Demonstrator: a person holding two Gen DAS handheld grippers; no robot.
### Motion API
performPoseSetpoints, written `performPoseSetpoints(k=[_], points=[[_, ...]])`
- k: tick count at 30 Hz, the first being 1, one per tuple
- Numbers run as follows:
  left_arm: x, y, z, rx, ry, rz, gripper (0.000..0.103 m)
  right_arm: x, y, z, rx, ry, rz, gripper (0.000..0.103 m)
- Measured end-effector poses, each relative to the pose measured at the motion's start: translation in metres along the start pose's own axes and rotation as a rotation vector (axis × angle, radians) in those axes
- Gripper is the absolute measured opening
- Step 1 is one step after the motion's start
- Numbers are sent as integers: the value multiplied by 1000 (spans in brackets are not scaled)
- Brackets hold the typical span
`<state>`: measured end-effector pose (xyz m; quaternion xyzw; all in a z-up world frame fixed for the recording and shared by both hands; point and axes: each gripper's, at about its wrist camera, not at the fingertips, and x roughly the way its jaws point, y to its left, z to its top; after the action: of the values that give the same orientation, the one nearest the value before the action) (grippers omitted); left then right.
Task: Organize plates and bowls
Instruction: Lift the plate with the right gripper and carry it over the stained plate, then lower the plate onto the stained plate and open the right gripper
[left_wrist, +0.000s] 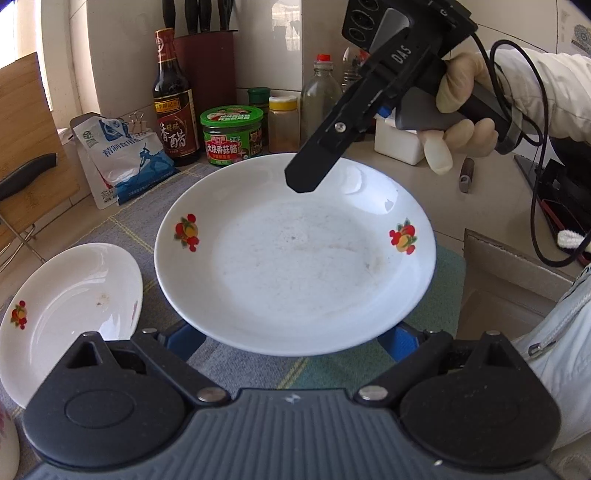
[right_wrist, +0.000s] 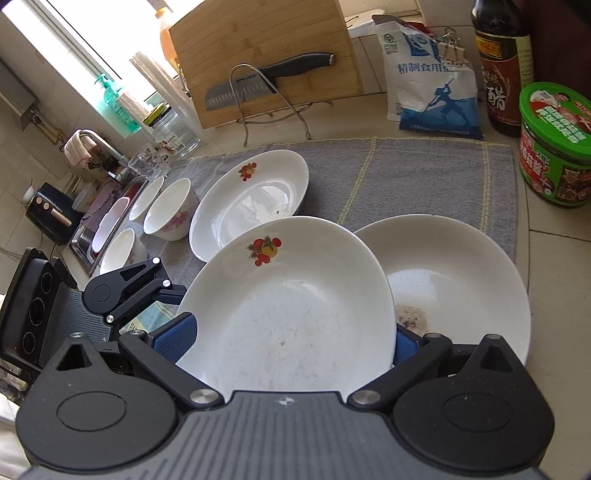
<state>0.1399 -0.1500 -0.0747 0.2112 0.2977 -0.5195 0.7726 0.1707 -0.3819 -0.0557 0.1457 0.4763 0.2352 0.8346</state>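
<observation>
The plate (left_wrist: 295, 258) with red fruit prints fills the middle of our left wrist view, its near rim between the blue pads of our left gripper (left_wrist: 291, 341), whose jaws grip it above the grey cloth (left_wrist: 236, 362) on the desk (left_wrist: 461, 192). Our right gripper (left_wrist: 301, 181) reaches in from 1 o'clock over the plate's far rim; in its own view its jaws (right_wrist: 291, 343) grip that same rim. A second plate (right_wrist: 461, 280) lies at 3 o'clock, partly under the held one, and a third (right_wrist: 251, 203) at 11 o'clock on the cloth. Small bowls (right_wrist: 170, 210) stand further at 10 o'clock, near the sink (right_wrist: 85, 236).
</observation>
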Motion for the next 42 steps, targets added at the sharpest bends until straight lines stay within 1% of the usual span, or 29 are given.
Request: performPoseSetpoints(k=[8, 20, 27, 34, 42], points=[[24, -7, 12, -13, 26, -1, 98, -2, -32, 1, 25, -2, 9, 103], [37, -8, 24, -3, 43, 23, 98, 0, -54, 2, 43, -7, 21, 103], [49, -4, 32, -28, 84, 17, 98, 0, -60, 1, 52, -13, 4, 103], [54, -1, 35, -22, 114, 14, 98, 1, -65, -1, 66, -9, -12, 103], [58, 2, 37, -1, 124, 15, 97, -8, -65, -6, 86, -23, -27, 103]])
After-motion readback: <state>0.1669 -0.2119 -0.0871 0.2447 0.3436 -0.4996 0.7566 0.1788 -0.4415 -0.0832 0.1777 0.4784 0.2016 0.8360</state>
